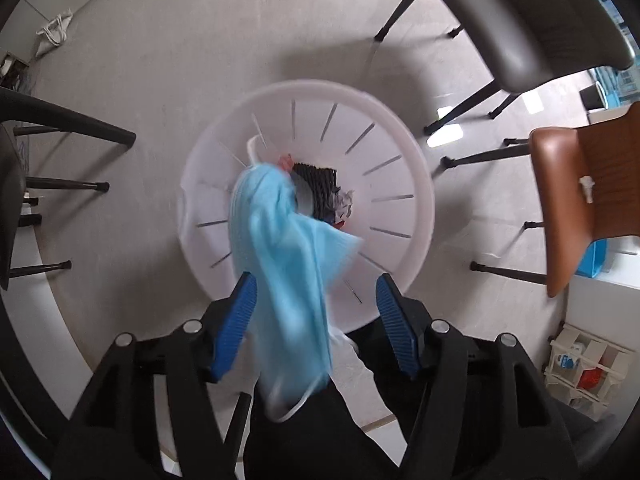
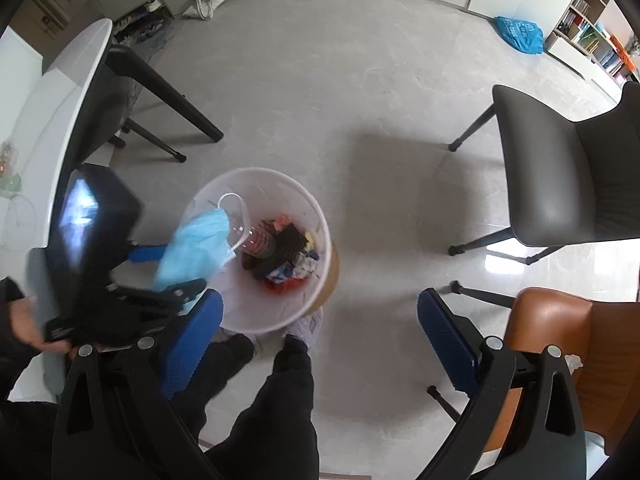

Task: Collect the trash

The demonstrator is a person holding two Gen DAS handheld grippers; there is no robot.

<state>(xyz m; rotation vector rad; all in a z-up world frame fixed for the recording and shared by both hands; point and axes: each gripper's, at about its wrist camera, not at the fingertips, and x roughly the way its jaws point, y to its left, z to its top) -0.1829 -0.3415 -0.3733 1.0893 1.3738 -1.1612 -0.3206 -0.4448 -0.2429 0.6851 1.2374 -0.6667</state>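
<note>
Mask [image 1: 280, 264]: light blue, pleated, crumpled, white ear loops trailing. Motion-blurred. It hangs between the blue pads of the left gripper [image 1: 316, 300], over the near rim of the bin [image 1: 416, 168]. The jaws stand apart; the mask lies against the left-hand pad, clear of the other, and no pad presses on it. From the right wrist view the mask [image 2: 198, 246] sits at the bin's left rim, one loop arched above the opening.

Bin [image 2: 320, 216]: white, round, slotted walls, standing on the floor. Inside: mixed rubbish [image 2: 286, 256], with dark corrugated pieces, a clear plastic cup, red and blue scraps, crumpled paper.

Left gripper [image 2: 168, 268]: black body, blue pads, pointed down at the bin; the person's hand [image 2: 28, 328] holds its grip at the left edge.

Right gripper [image 2: 320, 320]: jaws wide apart, nothing between them, pointed at the floor just beside the bin.

Person: dark trousers, pale shoes [image 2: 306, 326] touching the bin's near side.

Surroundings: grey chair [image 2: 560, 168] well to the right of the bin; brown chair [image 2: 560, 340] nearer the right gripper; white table [image 2: 60, 92] with black legs at left; blue bag [image 2: 518, 34] and white tote [image 2: 204, 4] by the far wall; pale tiled floor [image 2: 340, 92].
</note>
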